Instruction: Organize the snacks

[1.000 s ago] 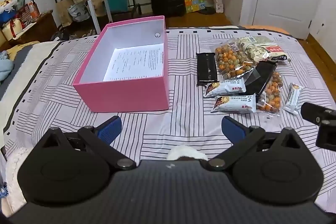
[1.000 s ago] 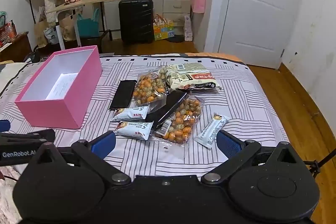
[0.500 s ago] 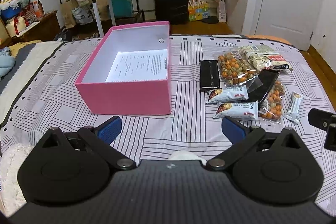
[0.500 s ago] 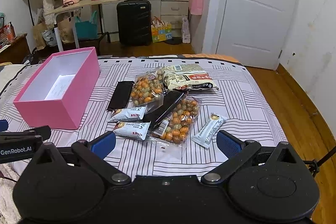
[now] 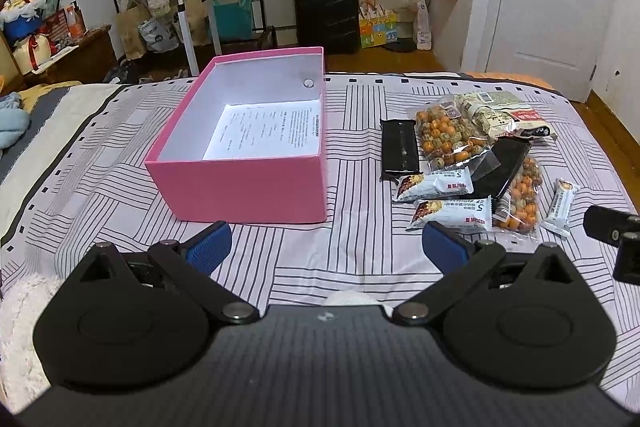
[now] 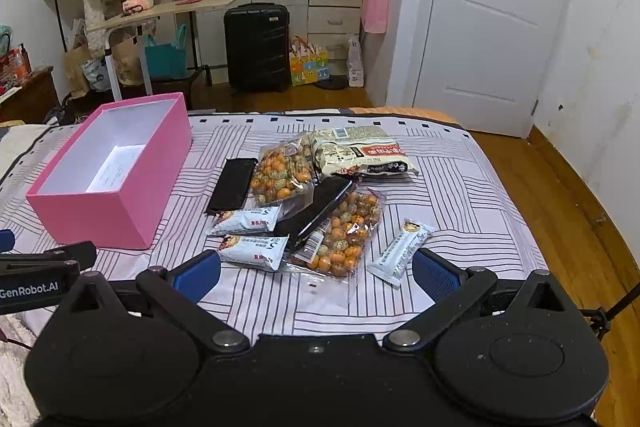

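Note:
An open pink box (image 5: 248,183) (image 6: 116,215) with a printed sheet inside sits on the striped bed. To its right lies a pile of snacks: two clear bags of orange balls (image 6: 282,173) (image 6: 344,235), a beige packet (image 6: 356,151), two black packs (image 6: 234,183) (image 6: 316,213), two white-blue bars (image 6: 254,250) (image 5: 454,213) and a thin white bar (image 6: 400,251) (image 5: 562,201). My left gripper (image 5: 326,247) is open and empty, in front of the box. My right gripper (image 6: 316,273) is open and empty, just short of the snack pile.
The bed's foot edge (image 6: 328,111) lies beyond the snacks, with wood floor to the right (image 6: 560,195). A black suitcase (image 6: 256,47), a folding table (image 6: 160,11), a wardrobe and a white door (image 6: 488,27) stand behind. A fluffy white cloth (image 5: 20,307) lies at near left.
Both grippers have drawn back and risen slightly, so the box and snacks sit a little farther off. Both stay open; nothing on the bed moved.

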